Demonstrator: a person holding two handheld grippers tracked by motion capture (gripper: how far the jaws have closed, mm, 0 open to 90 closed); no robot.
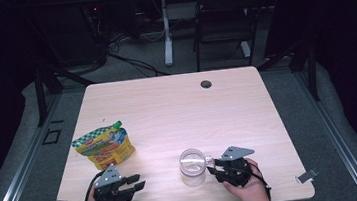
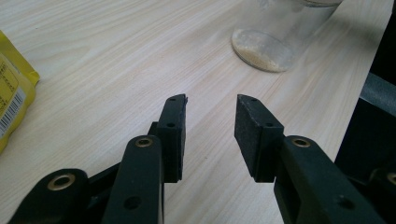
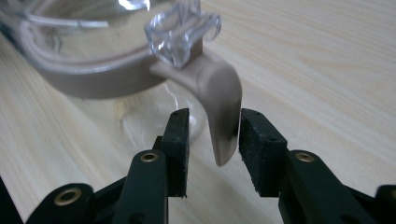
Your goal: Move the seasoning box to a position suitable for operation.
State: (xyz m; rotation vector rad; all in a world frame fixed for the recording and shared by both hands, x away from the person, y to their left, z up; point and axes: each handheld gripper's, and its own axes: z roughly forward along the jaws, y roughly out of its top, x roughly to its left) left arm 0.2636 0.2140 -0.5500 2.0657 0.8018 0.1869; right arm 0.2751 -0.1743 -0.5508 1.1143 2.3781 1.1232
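A: Nearest us, what do we have in hand?

B: Our left gripper (image 1: 136, 182) rests low on the table (image 1: 167, 106) near its front edge, pads spread with only bare wood between them. Our right gripper (image 1: 212, 166) sits at the front right, pointing at the clear jar (image 1: 192, 167).

A: And its pads?

B: Spread as well. In the right gripper view the jar's beige latch tab (image 3: 223, 109) hangs down between the two pads (image 3: 259, 144); the right pad looks to be just at the tab, the left pad stands off from it with a gap. We are not pinching it.

A: Where is the jar exactly?

B: Upright on the table, between our two grippers, closer to the right one. Its clear lid clip (image 3: 180, 32) sits above the beige band round the rim.

A: Farther out?

B: A yellow pouch (image 1: 105, 146) with a green cap lies flat to the left, beyond the left gripper. Past that, a cable hole (image 1: 206, 84) near the table's far edge, then a dark chair (image 1: 223, 23) on the floor.
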